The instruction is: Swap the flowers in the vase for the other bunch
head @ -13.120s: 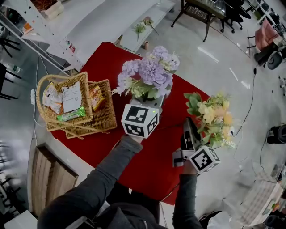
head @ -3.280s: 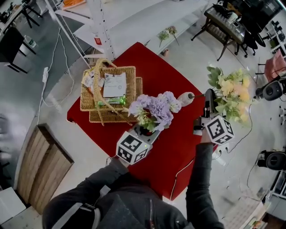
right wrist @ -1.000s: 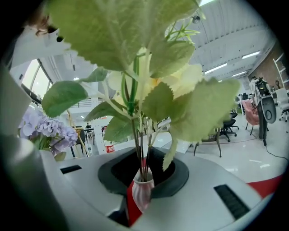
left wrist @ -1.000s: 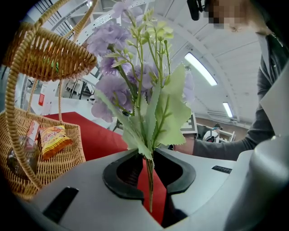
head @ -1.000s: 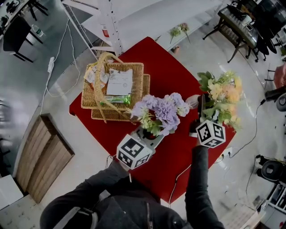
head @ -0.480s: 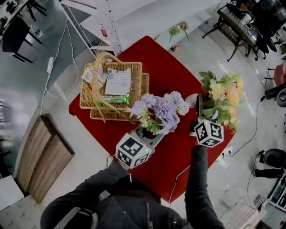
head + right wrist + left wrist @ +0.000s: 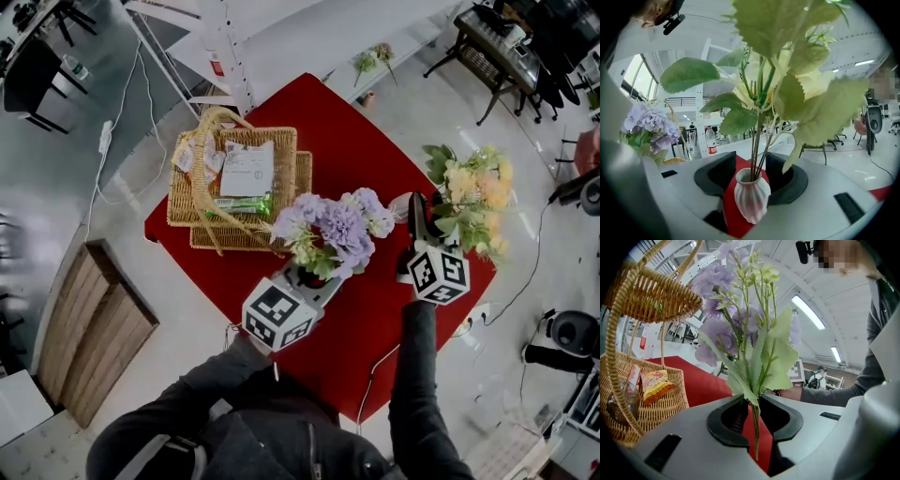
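Observation:
My left gripper (image 7: 314,277) is shut on the thin green stems of the purple flower bunch (image 7: 334,229), held upright over the red table (image 7: 319,122). In the left gripper view the purple flower bunch (image 7: 726,324) rises from between the jaws of the left gripper (image 7: 754,414). The yellow flower bunch (image 7: 787,89) stands with its stems in the white ribbed vase (image 7: 752,199). My right gripper (image 7: 752,176) is opening, its jaws wide on either side of the stems and off them. From the head view the vase (image 7: 401,206) sits near the table's right edge, beside the right gripper (image 7: 416,210) and the yellow flower bunch (image 7: 471,195).
A wicker basket (image 7: 281,159) with a tall handle and snack packets sits on the table's far left, also in the left gripper view as the wicker basket (image 7: 670,399). A wooden pallet (image 7: 89,328) lies on the floor at left. A cable runs over the floor at right.
The yellow bunch has come left from beside the table to stand over the vase. In the last second both hands stay put; the purple bunch remains held.

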